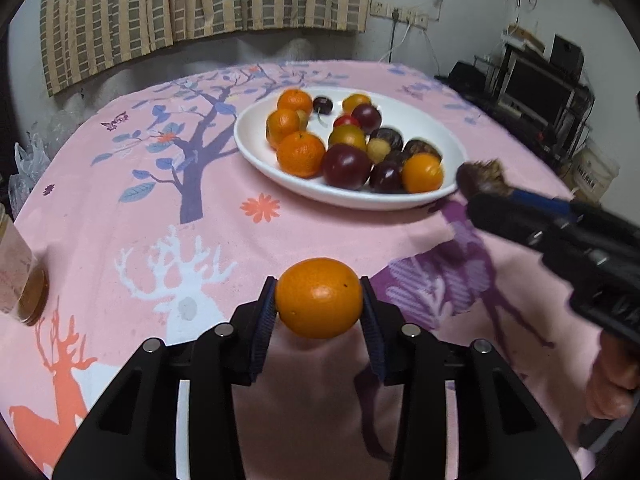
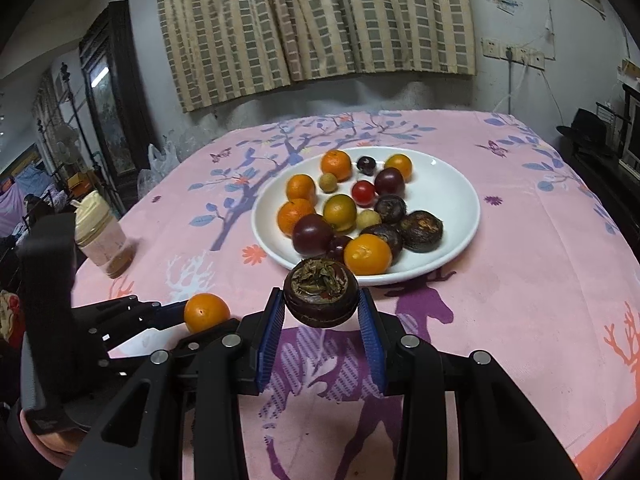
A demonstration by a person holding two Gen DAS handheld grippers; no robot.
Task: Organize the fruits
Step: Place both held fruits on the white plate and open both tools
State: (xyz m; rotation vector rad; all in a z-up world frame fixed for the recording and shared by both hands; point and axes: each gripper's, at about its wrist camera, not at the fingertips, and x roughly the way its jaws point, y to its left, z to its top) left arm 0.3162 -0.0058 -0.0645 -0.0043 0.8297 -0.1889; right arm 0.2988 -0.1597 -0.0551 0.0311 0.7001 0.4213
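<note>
Left gripper (image 1: 319, 300) level above tablecloth (image 1: 120, 240), clamped on orange fruit (image 1: 319, 298). White plate (image 1: 256, 136) of mixed fruit ahead, slightly right. Right gripper (image 2: 322, 300) grasps dark brown fruit (image 2: 321, 298) just short of plate rim. Right view alone shows lidded jar (image 2: 102, 236) far left; contents possibly powder, unclear.

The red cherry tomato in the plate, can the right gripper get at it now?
Probably not: the right gripper is shut on a dark fruit, and other fruit crowd the tomato.
</note>
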